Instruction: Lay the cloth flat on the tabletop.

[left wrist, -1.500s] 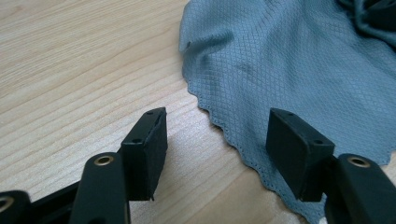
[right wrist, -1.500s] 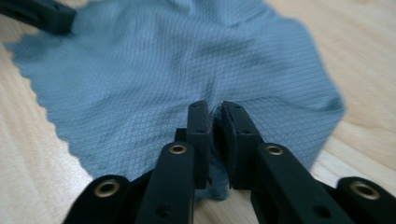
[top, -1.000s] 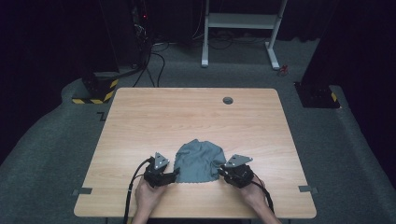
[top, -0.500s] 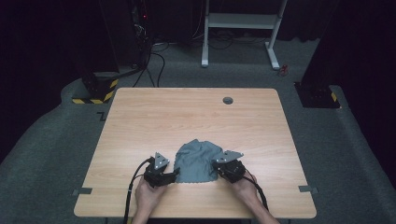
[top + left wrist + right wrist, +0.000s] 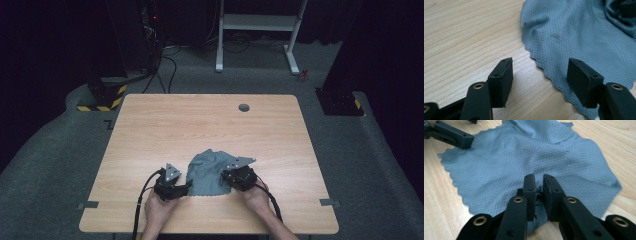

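- Overhead, in the high view: a grey cloth (image 5: 210, 170) lies rumpled on the near half of the wooden table (image 5: 200, 125), between the two hand-held tools. The left gripper (image 5: 186, 186) rests at the cloth's near-left edge; the right gripper (image 5: 225, 176) sits on the cloth's right side. A small round grommet (image 5: 244, 107) marks the table's far edge. Each tool is borne by one of the person's hands, entering from the bottom.
- Left gripper view: the left gripper (image 5: 539, 75) has its jaws standing well apart, low over the table (image 5: 461, 37). The cloth's (image 5: 579, 35) scalloped hem runs between them; neither pad presses on it.
- Right gripper view: the right gripper (image 5: 539, 192) has its jaws drawn nearly together, pinching a small raised fold of the cloth (image 5: 511, 157) between the pads; they have just been opening slightly, the fold remaining between them. The rest of the cloth spreads away across the table (image 5: 439, 200), with the other gripper's jaw at its far-left corner.
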The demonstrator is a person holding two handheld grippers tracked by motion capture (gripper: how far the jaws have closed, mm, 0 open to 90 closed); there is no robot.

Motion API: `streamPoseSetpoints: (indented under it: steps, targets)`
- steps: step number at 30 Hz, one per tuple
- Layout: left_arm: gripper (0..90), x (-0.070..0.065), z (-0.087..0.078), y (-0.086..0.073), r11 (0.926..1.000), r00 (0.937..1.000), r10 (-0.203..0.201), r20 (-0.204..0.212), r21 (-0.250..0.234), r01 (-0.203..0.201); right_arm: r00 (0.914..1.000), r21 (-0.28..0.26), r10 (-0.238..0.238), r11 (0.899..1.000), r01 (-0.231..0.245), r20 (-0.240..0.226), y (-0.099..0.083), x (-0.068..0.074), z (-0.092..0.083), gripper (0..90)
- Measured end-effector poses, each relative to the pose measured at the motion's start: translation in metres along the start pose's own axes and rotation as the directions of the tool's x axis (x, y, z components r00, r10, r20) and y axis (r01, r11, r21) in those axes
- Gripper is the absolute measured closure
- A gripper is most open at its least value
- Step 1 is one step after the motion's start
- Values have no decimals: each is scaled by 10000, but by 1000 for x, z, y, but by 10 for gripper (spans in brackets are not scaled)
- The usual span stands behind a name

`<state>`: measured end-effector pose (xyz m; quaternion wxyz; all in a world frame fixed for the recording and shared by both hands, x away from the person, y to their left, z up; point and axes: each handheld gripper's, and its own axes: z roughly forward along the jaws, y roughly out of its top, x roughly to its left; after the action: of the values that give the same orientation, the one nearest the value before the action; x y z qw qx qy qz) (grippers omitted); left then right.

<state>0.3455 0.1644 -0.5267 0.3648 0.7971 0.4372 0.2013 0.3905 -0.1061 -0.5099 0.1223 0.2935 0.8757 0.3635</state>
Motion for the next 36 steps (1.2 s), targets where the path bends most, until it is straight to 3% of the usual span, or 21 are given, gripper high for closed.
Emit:
streamPoseSetpoints:
  steps: [6,9,10,13,19,29,36]
  targets:
    - [381,0,0,0,10000,10000,-3,-10,-14,3,10000,-63,14,10000,-14,36,6,-2,12,782]
    - [380,0,0,0,10000,10000,-12,-3,-16,12,9999,-306,69,9995,-66,86,7,-3,7,782]
    - [380,0,0,0,10000,10000,-15,-4,-16,15,9998,-643,193,9978,-186,108,8,-2,-4,784]
    - [380,0,0,0,10000,10000,-3,-8,-14,3,9999,-769,26,9970,-17,111,7,0,-15,792]
    - [380,0,0,0,10000,10000,5,-8,-16,-5,9989,-694,-413,9967,427,213,-3,9,-19,793]
    - [380,0,0,0,10000,10000,-11,-6,-15,11,9998,-382,-191,9991,194,77,-7,6,-5,775]
    - [380,0,0,0,10000,10000,-10,-3,-16,10,9997,-515,-255,9983,258,56,-2,9,-2,768]
